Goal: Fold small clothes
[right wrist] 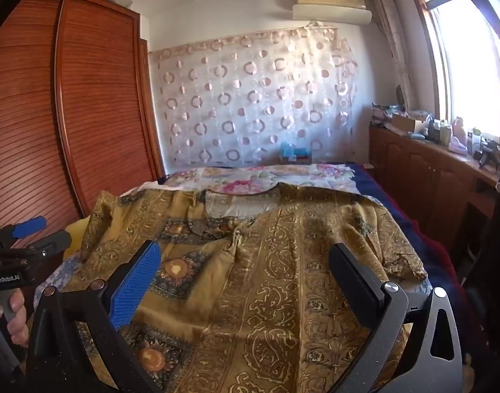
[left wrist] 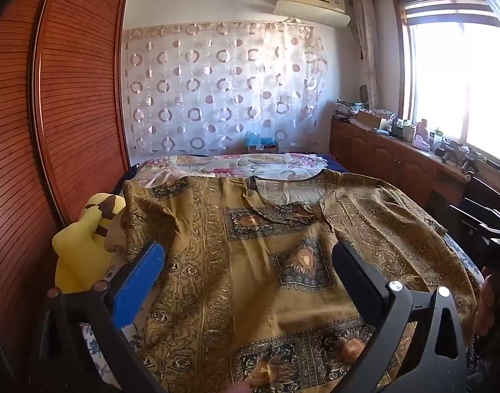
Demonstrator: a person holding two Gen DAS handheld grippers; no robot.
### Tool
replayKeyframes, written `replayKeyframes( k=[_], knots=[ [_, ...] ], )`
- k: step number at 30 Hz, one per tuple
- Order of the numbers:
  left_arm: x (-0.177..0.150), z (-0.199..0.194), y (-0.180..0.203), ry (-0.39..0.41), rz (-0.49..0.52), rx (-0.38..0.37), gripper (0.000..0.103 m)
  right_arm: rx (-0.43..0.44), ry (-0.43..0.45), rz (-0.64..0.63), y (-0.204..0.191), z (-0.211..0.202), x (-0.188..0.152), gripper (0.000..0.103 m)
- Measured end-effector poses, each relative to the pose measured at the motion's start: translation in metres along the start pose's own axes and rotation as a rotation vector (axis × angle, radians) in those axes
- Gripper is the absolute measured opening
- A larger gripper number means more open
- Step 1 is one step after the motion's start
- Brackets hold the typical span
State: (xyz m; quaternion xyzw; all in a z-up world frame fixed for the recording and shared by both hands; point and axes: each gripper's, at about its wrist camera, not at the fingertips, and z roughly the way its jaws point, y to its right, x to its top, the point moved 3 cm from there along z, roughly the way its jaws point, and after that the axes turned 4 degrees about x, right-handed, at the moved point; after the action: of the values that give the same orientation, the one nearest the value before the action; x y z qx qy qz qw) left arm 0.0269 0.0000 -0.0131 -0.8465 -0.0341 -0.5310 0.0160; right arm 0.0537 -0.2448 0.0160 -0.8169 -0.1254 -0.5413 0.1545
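A mustard-gold patterned top (left wrist: 250, 262) lies spread, front up and neckline toward the far wall, across a bed (right wrist: 397, 180) in a sunlit bedroom, with folding not yet begun. At far left, a louvred wooden wardrobe (left wrist: 69, 98) stands beside the bed, and a yellow plush toy (left wrist: 83, 245) sits just beside the garment's left sleeve. The left gripper (left wrist: 248, 271) hovers over the left half of the top with its blue and black jaws spread wide and nothing between them. In the right wrist view a hand (right wrist: 15, 314) holds that gripper's handle, whose white label appears to read "GenRobot.AI", though the print is small. The right gripper (right wrist: 245, 275) hangs over the right half of the top, its jaws likewise fully apart and empty. The cloth looks thin, light and limp, already rumpled at the sleeves, so it will likely drape and slide rather than hold a crease; the sleeve ends, shoulder seams or hem corners seem the surest places to pinch. At right, a cluttered wooden cabinet (right wrist: 413, 163) runs beneath the bright window (left wrist: 462, 78), and an air conditioner (left wrist: 312, 3) hangs above a circle-patterned curtain (left wrist: 223, 88).
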Motion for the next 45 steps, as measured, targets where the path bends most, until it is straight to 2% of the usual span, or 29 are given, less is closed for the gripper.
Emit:
replayKeyframes(
  k=[45],
  knots=[
    [0.0000, -0.0010, 0.0001, 0.008, 0.012, 0.010, 0.103, -0.001, -0.005, -0.013, -0.0050, -0.0024, -0.0011, 0.103]
  ],
)
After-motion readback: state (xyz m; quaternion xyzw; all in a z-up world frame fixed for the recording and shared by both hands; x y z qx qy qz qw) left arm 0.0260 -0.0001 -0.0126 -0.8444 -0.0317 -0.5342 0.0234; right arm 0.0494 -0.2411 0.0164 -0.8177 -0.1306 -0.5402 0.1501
